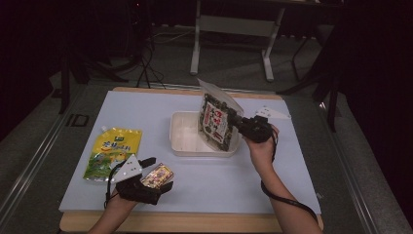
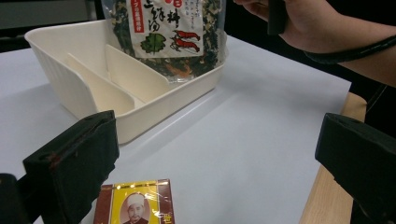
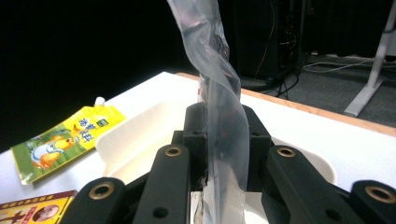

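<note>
at the far left of the white table [image 1: 146, 105] a yellow pouch [image 1: 113, 152] lies flat, its spout pointing to the far side; in the right gripper view the same pouch [image 3: 65, 138] shows at the left, well apart from the tray.

just right of the pouch, near the table's near edge, the left gripper [image 1: 159, 174] rests low with its jaws wide apart and nothing pressed between them. a small box [image 1: 157, 176] with a gold and red label lies flat on the table between those jaws. in the left gripper view the box [image 2: 136, 203] sits at the bottom, close beside the left jaw and well clear of the other.

in the middle of the table stands a cream tray [image 1: 181, 130] with inner dividers; the left gripper view shows the dividers slanting across the tray [image 2: 70, 77].

over the tray's right part the right gripper [image 1: 237, 122] holds a clear bag [image 1: 217, 121] of dark dried greens with a white and red label. the bag stands nearly upright, tilted a little, its lower end down inside the tray's right compartment; whether it touches the floor there is hard to tell. in the right gripper view the jaws are clamped on the bag's [image 3: 219, 116] clear top edge, which rises twisted above them. the right hand [image 1: 262, 146] comes in from the near right.
</note>
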`<state>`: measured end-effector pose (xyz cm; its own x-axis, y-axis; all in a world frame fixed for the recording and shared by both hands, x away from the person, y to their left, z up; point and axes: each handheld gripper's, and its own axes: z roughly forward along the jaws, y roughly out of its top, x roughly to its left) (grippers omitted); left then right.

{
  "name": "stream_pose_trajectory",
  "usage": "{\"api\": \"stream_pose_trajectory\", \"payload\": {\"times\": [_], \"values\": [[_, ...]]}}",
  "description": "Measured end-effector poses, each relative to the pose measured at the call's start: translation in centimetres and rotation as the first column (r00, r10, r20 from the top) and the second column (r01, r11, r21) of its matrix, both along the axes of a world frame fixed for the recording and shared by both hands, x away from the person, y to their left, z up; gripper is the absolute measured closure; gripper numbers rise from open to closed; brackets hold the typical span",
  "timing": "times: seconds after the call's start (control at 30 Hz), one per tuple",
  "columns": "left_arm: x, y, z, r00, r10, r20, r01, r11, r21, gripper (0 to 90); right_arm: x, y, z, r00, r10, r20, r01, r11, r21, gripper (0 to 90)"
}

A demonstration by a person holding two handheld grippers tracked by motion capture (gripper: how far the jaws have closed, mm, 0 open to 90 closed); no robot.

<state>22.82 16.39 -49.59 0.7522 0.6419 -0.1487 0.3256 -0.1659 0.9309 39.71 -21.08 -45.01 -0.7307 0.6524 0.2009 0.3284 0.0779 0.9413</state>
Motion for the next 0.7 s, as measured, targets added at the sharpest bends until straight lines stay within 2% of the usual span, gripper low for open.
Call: {"api": "stream_pose_trajectory", "payload": {"times": [0.13,0.2,0.37,0.47,0.5,0.7], "values": [[0.1,-0.1,0.0,1.0,-0.001,-0.002,0.001,1.0,0.002,0.0,0.3,-0.8,-0.2,0.9997,-0.009,-0.023,0.009,1.0,0.021,76.7],[0.1,0.0,-0.1,1.0,-0.005,-0.005,0.005,1.0,0.001,0.0,0.4,-0.6,-0.1,0.9998,-0.008,-0.021,0.008,1.0,0.008,76.3],[0.2,0.0,-0.1,0.9999,-0.007,-0.008,0.007,1.0,-0.004,0.0,0.7,-0.4,0.4,0.9983,-0.013,-0.057,0.012,1.0,-0.025,72.5],[0.2,0.0,-0.2,0.9999,-0.009,-0.008,0.009,1.0,-0.002,0.0,0.8,-0.1,0.5,0.9976,-0.029,-0.062,0.025,0.997,-0.075,55.6],[0.1,0.0,-0.2,0.9999,-0.007,-0.008,0.007,1.0,0.0,0.0,0.7,-0.1,0.7,0.9974,-0.03,-0.065,0.025,0.997,-0.076,55.0],[0.1,0.2,0.1,0.9999,-0.002,0.012,0.002,1.0,-0.001,0.0,-0.2,-0.4,2.0,0.9983,-0.052,-0.026,0.049,0.994,-0.101,37.2]]}}
